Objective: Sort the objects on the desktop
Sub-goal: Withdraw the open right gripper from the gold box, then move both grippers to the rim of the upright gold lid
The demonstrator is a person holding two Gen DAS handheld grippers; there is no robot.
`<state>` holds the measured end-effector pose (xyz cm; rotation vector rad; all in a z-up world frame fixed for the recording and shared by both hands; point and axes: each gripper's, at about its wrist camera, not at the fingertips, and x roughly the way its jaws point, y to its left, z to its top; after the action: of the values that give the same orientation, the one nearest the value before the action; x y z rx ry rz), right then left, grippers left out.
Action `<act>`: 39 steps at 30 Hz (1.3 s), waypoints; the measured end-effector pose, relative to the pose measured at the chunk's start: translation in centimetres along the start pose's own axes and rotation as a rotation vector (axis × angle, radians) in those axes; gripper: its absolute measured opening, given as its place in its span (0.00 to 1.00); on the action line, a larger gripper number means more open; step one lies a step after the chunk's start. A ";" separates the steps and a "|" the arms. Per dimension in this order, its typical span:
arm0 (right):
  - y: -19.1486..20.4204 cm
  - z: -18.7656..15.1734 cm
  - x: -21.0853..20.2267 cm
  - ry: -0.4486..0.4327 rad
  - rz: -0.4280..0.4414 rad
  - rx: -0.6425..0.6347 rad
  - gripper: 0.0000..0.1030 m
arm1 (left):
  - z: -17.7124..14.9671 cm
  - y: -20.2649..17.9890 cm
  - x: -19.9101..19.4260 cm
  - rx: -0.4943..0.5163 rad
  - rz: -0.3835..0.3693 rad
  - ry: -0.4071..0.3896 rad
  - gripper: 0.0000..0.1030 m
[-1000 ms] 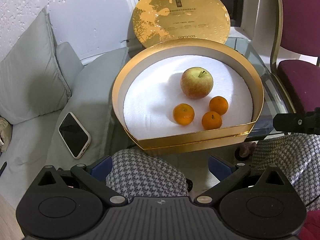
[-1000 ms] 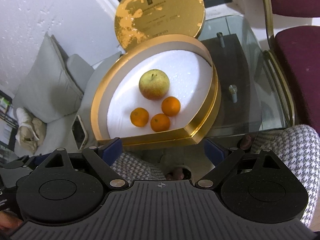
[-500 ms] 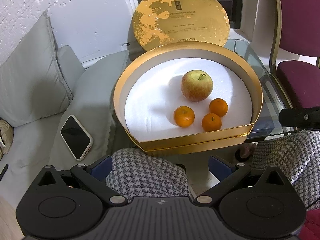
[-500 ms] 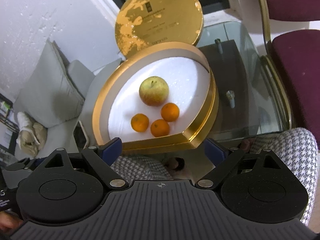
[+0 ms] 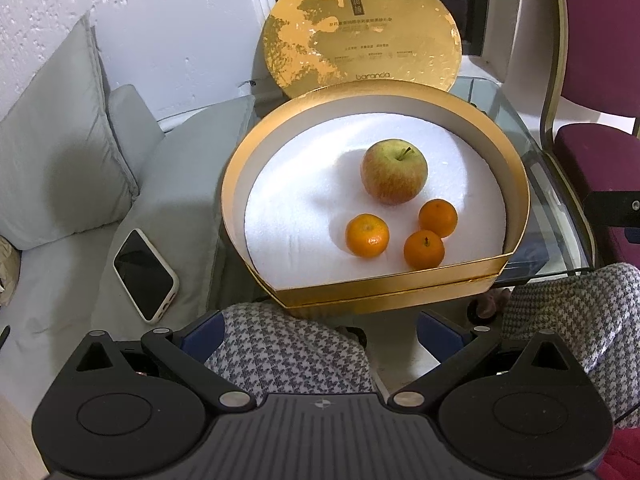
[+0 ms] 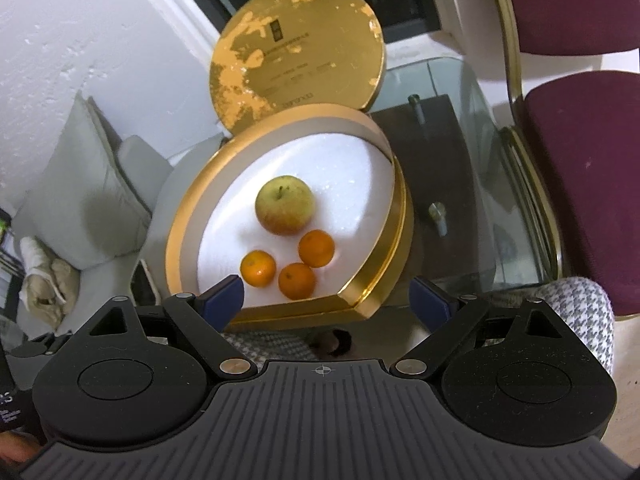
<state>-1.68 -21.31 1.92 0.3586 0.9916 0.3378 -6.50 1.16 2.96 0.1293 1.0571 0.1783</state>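
Left wrist view shows your left gripper [image 5: 320, 330] with its blue-padded fingers spread wide and holding nothing, hanging over houndstooth-trousered knees [image 5: 288, 352] short of the gold box [image 5: 384, 288]. Your right gripper [image 6: 326, 300] is equally wide apart and empty, its left pad just overlapping the box's near rim in the right wrist view. Inside the box, on white foam, sit 1 apple [image 5: 394, 176], yellow-green blushed red with its stem up, and 3 small oranges [image 5: 367, 236] clustered just in front of it, close together toward the near right side. The box's flat front wall stands between your fingers and the fruit. Its round gold lid [image 5: 362, 40] leans upright behind it against the wall. The box rests on a glass table [image 5: 560, 184]; a maroon chair [image 6: 580, 160] stands to the right, and a phone [image 5: 146, 274] lies face up on the grey cushion [image 5: 52, 172] seat to the left.
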 end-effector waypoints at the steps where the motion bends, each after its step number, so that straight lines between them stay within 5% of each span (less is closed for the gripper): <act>1: 0.0 0.1 0.0 0.000 -0.003 0.001 0.91 | 0.0 0.0 0.1 0.000 -0.001 0.003 0.99; 13: 0.2 3.6 0.2 -0.051 -0.033 -0.058 0.91 | 3.6 1.4 1.0 0.001 0.002 -0.031 0.99; 25: 1.7 13.9 -2.0 -0.236 -0.024 -0.145 0.92 | 10.6 6.9 1.3 -0.019 0.105 -0.139 0.99; 39: 3.3 25.0 3.5 -0.410 -0.009 -0.137 0.96 | 23.0 11.8 7.8 -0.071 0.207 -0.225 0.99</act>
<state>21.09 -20.31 13.24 0.2842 0.5655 0.3067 16.35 13.90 9.73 0.1903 0.8111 0.3796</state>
